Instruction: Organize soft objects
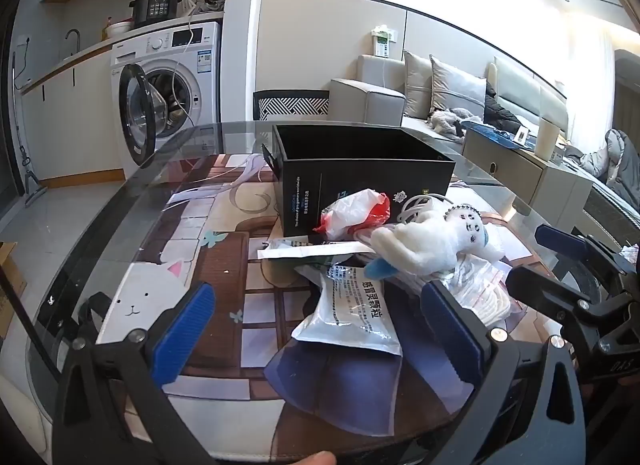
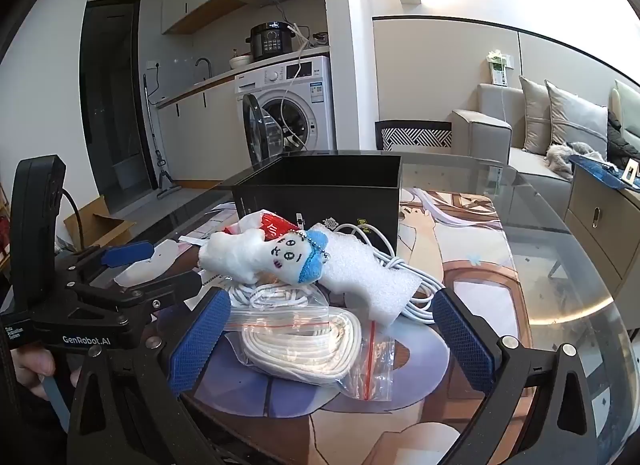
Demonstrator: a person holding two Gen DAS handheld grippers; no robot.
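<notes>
Okay, left to right. Left gripper [image 1: 316, 329] jaws spread wide, nothing held; a white medicine sachet [image 1: 352, 315] lies on the table between its blue pads [image 1: 184, 337], untouched. Glass table [image 1: 132, 201] has a cartoon mat under it. Black box [image 1: 360, 177], open top, stands behind the pile, no contents seen from this angle. Red-white plastic bag [image 1: 354, 213] leans at the box's front wall. White plush toy [image 2: 264, 257] with blue cap lies on top of the pile, just in front of the box. Beside it, to the right, a white foam sheet [image 2: 360, 277], over a white cable [image 2: 416, 297]. Zip bag of coiled white cord [image 2: 304, 341] sits between the right gripper's [image 2: 328, 337] pads, jaws fully apart, gripping nothing. Washing machine [image 1: 176, 81] behind, door open; sofa [image 1: 432, 97] far right.
</notes>
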